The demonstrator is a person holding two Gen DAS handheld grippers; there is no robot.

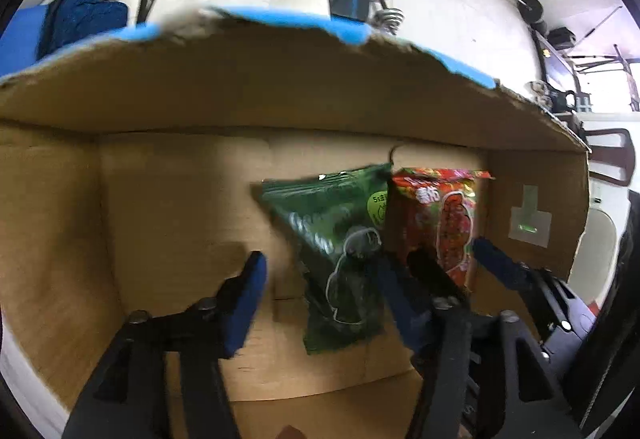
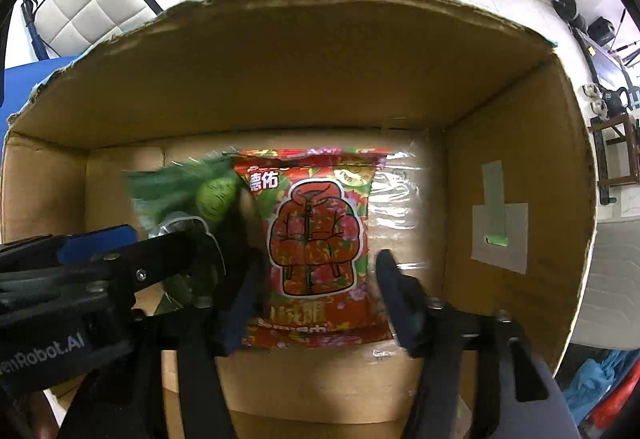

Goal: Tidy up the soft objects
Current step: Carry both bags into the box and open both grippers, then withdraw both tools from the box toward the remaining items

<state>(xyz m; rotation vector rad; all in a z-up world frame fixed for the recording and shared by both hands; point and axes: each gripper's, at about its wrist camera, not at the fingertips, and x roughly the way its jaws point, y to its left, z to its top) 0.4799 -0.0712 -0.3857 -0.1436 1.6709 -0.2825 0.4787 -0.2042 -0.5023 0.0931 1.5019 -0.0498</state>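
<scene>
Inside the cardboard box [image 2: 516, 143], two soft packets are seen lying side by side on the floor of the box. The red packet [image 2: 320, 235], printed with a padded jacket, is placed near the middle in the right wrist view, and the green packet [image 2: 176, 191] is set at its nine o'clock side, with the edges touching or slightly overlapping; which lies on top cannot be told.

The right gripper [image 2: 320, 291] is positioned over the lower half of the red packet. Its jaws are spread apart, one finger at each side edge of the packet, and no squeeze on the wrapper is shown.

In the left wrist view, the left gripper [image 1: 320, 303] is held with its jaws wide apart. The green packet [image 1: 340, 255] lies between the fingers, nearer the three o'clock finger, and whether that finger touches it cannot be told. The red packet [image 1: 444, 223] is seen at three o'clock of the green one, with the right gripper [image 1: 448, 259] straddling it.

A grey tape patch [image 2: 500, 235] is stuck on the box wall at three o'clock.
</scene>
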